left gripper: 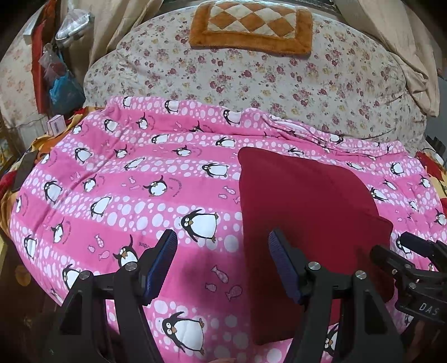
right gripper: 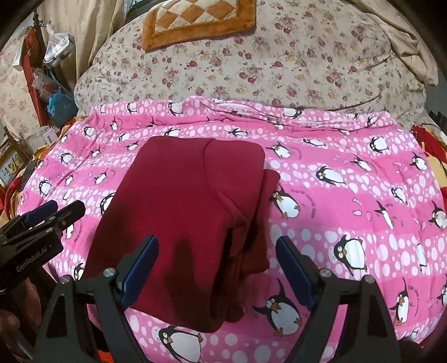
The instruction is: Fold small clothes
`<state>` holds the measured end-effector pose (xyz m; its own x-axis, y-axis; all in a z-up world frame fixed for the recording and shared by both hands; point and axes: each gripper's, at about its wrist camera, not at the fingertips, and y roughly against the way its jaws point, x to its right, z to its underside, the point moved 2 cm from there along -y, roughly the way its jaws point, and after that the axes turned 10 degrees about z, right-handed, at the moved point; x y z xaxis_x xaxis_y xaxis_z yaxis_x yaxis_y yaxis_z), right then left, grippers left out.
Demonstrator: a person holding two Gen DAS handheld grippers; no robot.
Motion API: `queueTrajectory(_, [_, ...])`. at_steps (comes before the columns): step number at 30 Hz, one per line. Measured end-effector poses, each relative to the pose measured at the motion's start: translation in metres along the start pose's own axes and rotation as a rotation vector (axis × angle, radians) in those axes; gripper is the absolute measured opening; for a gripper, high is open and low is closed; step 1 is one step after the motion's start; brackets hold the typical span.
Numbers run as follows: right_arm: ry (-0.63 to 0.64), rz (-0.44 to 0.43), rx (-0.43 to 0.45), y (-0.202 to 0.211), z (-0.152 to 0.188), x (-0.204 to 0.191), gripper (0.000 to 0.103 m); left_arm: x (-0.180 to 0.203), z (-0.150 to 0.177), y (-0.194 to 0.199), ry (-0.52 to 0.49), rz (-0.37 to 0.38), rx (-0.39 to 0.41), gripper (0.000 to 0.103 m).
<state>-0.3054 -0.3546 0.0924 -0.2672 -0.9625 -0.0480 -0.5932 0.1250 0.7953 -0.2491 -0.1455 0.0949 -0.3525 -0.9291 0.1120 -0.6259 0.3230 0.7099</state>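
A dark red garment (right gripper: 190, 212) lies folded into a rough rectangle on the pink penguin blanket (right gripper: 349, 195). A narrower folded layer shows along its right side. In the left wrist view the garment (left gripper: 307, 212) lies right of centre. My left gripper (left gripper: 223, 251) is open and empty, held just above the blanket at the garment's left edge; it also shows in the right wrist view (right gripper: 50, 212). My right gripper (right gripper: 218, 257) is open and empty, held above the garment's near edge; it also shows in the left wrist view (left gripper: 413, 245) at the right.
A floral quilt (left gripper: 251, 81) is heaped behind the blanket, with an orange checked cushion (left gripper: 251, 25) on top. Bags and clutter (left gripper: 56, 69) hang at the far left. Beige cloth (right gripper: 405, 42) lies at the far right.
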Motion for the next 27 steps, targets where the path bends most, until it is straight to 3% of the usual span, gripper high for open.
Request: queueTrajectory(27, [-0.013,0.021,-0.011,-0.0044,-0.0009,0.0051,0.09,0.0086,-0.0026,-0.0053,-0.042,0.011,-0.013,0.048])
